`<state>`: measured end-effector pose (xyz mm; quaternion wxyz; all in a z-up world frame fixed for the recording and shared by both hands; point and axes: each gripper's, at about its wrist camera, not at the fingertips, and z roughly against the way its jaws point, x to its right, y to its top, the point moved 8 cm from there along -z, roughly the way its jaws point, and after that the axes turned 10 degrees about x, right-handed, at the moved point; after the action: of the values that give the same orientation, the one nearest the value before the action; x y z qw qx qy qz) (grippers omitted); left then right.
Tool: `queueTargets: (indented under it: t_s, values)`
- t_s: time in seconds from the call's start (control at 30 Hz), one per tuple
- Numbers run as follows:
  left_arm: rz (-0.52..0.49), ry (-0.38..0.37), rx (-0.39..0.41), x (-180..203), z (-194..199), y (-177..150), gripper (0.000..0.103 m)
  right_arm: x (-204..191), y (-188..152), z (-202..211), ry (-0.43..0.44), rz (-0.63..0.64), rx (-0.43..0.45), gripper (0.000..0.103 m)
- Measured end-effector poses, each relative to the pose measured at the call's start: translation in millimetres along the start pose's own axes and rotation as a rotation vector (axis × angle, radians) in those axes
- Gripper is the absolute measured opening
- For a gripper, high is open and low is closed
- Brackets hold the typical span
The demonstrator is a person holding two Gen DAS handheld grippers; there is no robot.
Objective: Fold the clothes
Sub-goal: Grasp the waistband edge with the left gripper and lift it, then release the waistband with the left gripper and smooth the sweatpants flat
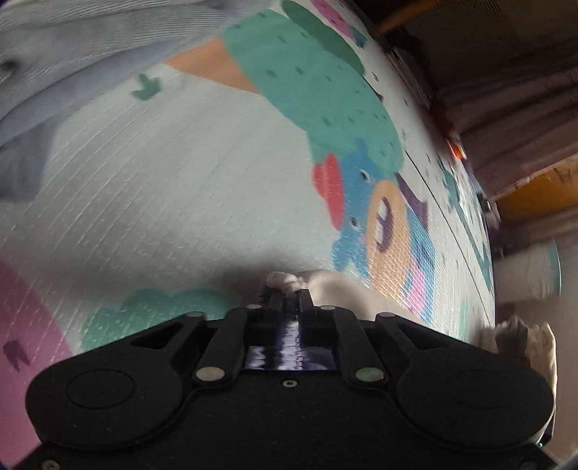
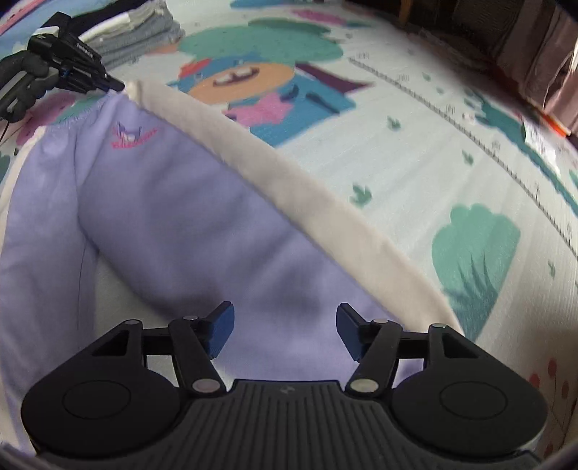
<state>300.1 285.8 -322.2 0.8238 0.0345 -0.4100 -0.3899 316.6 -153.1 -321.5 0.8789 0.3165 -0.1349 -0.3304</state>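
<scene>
Play mat (image 2: 415,152), left gripper (image 1: 287,289) pinching trousers (image 2: 173,217), right gripper (image 2: 285,325) wide

I see lavender trousers (image 2: 151,217) with a cream side stripe (image 2: 289,188) and a pink logo (image 2: 133,135). The play mat (image 2: 415,173) is pale mint with teal trees; grey folded clothes (image 2: 141,32) sit upper left.

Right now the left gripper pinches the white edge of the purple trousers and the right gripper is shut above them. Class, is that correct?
Not quite. The right gripper is open, jaws wide apart above the trousers, as the right wrist view shows. The left gripper does pinch the white edge.
</scene>
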Motion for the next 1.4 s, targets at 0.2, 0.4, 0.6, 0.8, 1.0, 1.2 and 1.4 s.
queueTargets:
  t_s: [0.2,0.4,0.6,0.8,1.0,1.2,1.4]
  values:
    - [-0.566,0.097,0.131,44.8,41.9,2.9,0.034,-18.9,17.0,-16.4,0.03,-0.009,0.049,0.064]
    - [-0.843,0.018,0.009,75.7,-5.8,-48.0,0.034,-12.2,37.4,-43.0,-0.031,-0.093,0.057,0.064]
    - [-0.652,0.076,0.023,76.2,-32.8,-27.4,0.035,41.2,29.7,-45.6,-0.21,-0.242,0.037,0.067]
    - [-0.972,-0.027,0.043,112.4,3.6,-77.1,0.035,39.5,17.6,-6.5,-0.158,-0.192,0.157,0.066]
    - [-1.062,-0.243,-0.103,158.0,4.0,-166.1,0.035,53.1,-24.6,41.4,-0.229,-0.241,0.195,0.058]
    - [-1.164,-0.233,-0.144,179.0,-29.7,-218.3,0.035,54.1,-56.4,45.0,-0.242,-0.215,0.145,0.056]
    - [-1.138,-0.222,-0.13,176.7,-20.0,-212.6,0.036,61.6,-75.9,43.3,-0.263,-0.268,0.137,0.05]
